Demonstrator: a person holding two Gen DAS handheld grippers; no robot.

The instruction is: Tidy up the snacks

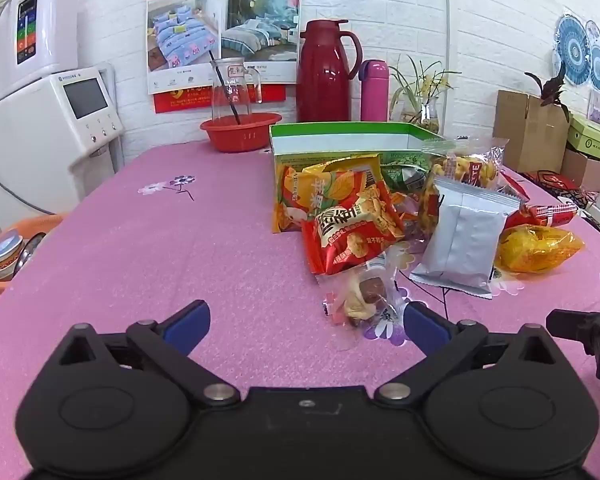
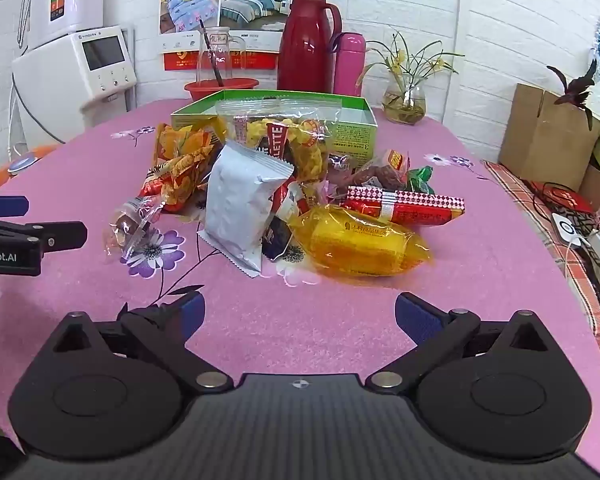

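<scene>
Crinkly foil snack packets (image 2: 244, 204) heap beside a green cardboard box (image 1: 340, 138); both grippers' fingers gape empty.

Bright, even room light; soft shadows only. Glare glints on the red thermos (image 1: 325, 72). Fisheye bends the edges, corners dark; both views sharp.

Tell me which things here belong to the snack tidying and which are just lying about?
Part of the job:
- silver foil packet
- yellow wrapped cake
- red snack bag
- green cardboard box

Just lying about:
- dark red thermos jug
- pink flask
- red plastic bowl
</scene>
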